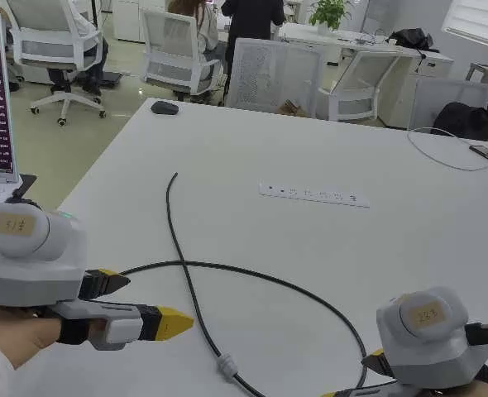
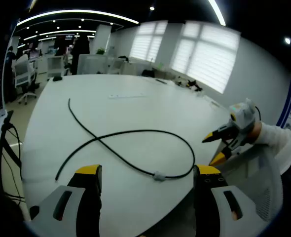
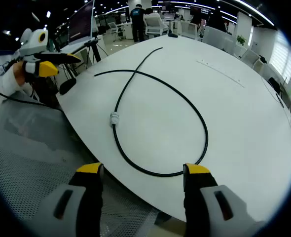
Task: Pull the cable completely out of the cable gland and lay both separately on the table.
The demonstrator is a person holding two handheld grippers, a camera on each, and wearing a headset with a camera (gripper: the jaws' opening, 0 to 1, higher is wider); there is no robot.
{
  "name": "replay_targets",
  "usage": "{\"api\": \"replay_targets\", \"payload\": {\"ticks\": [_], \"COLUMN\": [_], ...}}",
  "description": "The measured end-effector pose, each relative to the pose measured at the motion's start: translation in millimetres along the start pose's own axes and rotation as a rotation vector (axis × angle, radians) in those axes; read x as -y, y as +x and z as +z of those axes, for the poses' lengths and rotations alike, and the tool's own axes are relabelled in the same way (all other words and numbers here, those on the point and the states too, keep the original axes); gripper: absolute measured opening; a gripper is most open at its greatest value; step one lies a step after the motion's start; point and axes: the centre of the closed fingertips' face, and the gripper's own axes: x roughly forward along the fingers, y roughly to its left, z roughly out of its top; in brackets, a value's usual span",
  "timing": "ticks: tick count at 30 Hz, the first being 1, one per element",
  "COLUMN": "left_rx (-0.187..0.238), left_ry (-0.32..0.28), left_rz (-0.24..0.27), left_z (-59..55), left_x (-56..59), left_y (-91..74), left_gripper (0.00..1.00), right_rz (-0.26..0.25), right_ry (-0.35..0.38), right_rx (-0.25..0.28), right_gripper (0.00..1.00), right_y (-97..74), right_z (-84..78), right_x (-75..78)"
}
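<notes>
Left gripper (image 2: 147, 171) hangs at the near edge of the white table (image 2: 135, 106), yellow-tipped jaws spread wide. Just beyond them lies the grey cable gland (image 2: 159, 176), threaded on the black cable (image 2: 135, 132), which loops and crosses itself. On the right, the right gripper (image 2: 213, 149) comes in with its jaws parted.

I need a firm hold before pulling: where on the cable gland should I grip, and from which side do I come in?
Grip the cable gland across its short pale body, jaws either side of the cable. It lies flat near the table's near edge with cable leaving both ends, so coming down from above with the open left gripper looks best.
</notes>
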Motion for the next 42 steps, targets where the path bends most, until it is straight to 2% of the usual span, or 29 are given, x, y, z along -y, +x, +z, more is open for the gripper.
{"api": "replay_targets", "payload": {"ticks": [13, 20, 42], "left_rx": [-0.014, 0.0, -0.005], "left_ry": [0.019, 0.012, 0.013], "left_rz": [-0.018, -0.017, -0.018], "left_z": [-1.4, 0.8, -0.2], "left_x": [3.8, 2.7, 3.4], "left_y": [1.2, 0.3, 2.0], "left_gripper": [0.75, 0.75, 0.75], "right_rz": [-0.005, -0.001, 0.003], "right_ry": [-0.004, -0.019, -0.02], "right_rx": [-0.022, -0.044, -0.047], "right_gripper": [0.67, 0.67, 0.65], "right_y": [1.8, 4.2, 4.8], "right_z": [-3.3, -7.2, -8.0], "right_x": [1.7, 0.7, 0.3]}}
